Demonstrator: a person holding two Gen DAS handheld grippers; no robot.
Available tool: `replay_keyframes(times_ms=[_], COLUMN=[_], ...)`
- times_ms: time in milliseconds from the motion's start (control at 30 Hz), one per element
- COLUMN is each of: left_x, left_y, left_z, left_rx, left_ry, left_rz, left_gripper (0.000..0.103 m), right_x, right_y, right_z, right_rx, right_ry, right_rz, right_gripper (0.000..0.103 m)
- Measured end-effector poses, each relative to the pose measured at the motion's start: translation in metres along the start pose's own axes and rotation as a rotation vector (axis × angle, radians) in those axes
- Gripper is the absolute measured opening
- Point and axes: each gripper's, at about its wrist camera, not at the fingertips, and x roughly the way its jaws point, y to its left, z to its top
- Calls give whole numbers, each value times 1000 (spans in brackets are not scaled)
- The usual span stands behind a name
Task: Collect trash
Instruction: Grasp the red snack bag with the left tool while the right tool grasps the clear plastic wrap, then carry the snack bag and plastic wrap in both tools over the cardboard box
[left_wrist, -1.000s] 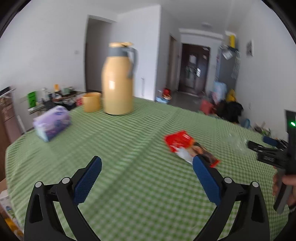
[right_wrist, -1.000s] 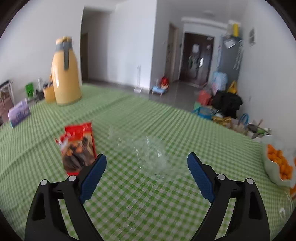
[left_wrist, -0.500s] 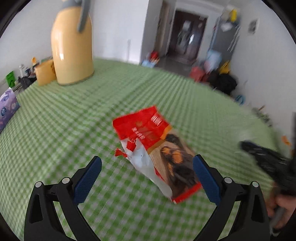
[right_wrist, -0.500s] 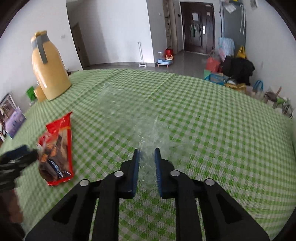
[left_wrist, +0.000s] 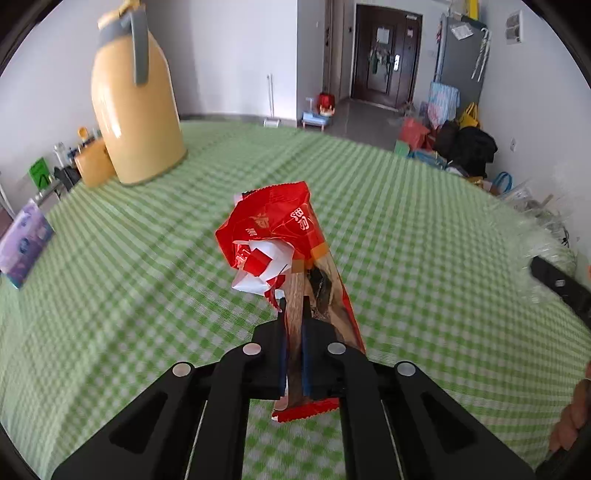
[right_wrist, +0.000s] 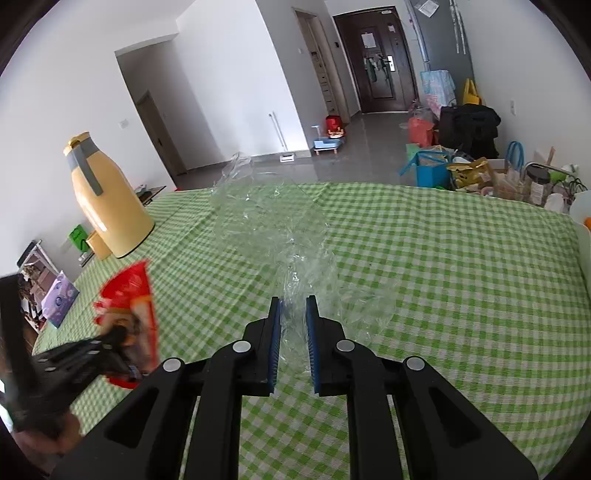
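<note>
Two pieces of trash are gripped at once. Low in the left wrist view, the left gripper (left_wrist: 291, 306) is clamped on the red snack wrapper (left_wrist: 284, 243), which stands crumpled above the jaws at frame centre. Low in the right wrist view, the right gripper (right_wrist: 293, 306) pinches the clear plastic film (right_wrist: 273, 221), which billows up toward the middle of the frame. Beyond both lies the green checked tablecloth (right_wrist: 443, 266), and at upper left the yellow thermos (left_wrist: 135, 107). To finish the pick well, I would lift both pieces straight off the cloth, keeping the pinch firm, since the slick film could slip or drag.
</note>
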Motion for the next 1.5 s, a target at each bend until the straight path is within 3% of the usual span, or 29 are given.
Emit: replay_keyframes(times_ms=[133, 200, 367, 467, 567, 867, 1100, 1333, 1500], left_x=[-49, -86, -165, -206, -239, -315, -363, -420, -435], left_y=[11, 22, 67, 97, 125, 206, 298, 416, 478], left_z=[4, 2, -11, -23, -34, -75, -132, -229, -303], left_rx=[-13, 0, -11, -31, -52, -131, -227, -362, -479], left_ry=[-107, -199, -369, -428, -470, -513, -499, -425, -324], left_rz=[13, 50, 132, 172, 200, 259, 417, 636, 689], left_gripper=[3, 3, 3, 3, 3, 3, 3, 3, 3], right_x=[-7, -28, -83, -115, -135, -158, -151, -142, -138], right_y=[11, 32, 93, 139, 171, 280, 385, 519, 598], right_z=[5, 9, 11, -3, -10, -38, -84, -162, -225], right_rx=[-28, -101, -207, -294, -309, -426, -543, -676, -765], right_ry=[-9, -70, -206, -283, -298, -277, -201, -71, 59], right_rz=[-42, -82, -42, 1, 52, 163, 333, 595, 752], right_gripper=[13, 13, 13, 13, 13, 13, 13, 13, 13])
